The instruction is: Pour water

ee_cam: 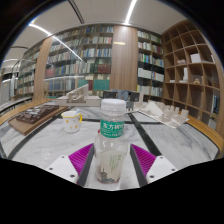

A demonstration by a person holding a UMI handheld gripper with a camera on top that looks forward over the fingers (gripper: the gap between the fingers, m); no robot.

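A clear plastic water bottle [111, 150] with a white cap and a green label stands upright between my fingers. My gripper [112, 160] is shut on the bottle, with the magenta pads [82, 158] against its left and right sides at about mid-height. A pale cup [72, 121] stands on the white marble table [165, 145], beyond the fingers to the left. The bottle's base is close to the table surface; I cannot tell whether it touches.
A dark tray with items [38, 116] lies at the far left of the table. White objects [160, 110] lie at the far right. Bookshelves [90, 55] fill the back wall, and open wooden shelving [195, 70] stands at the right.
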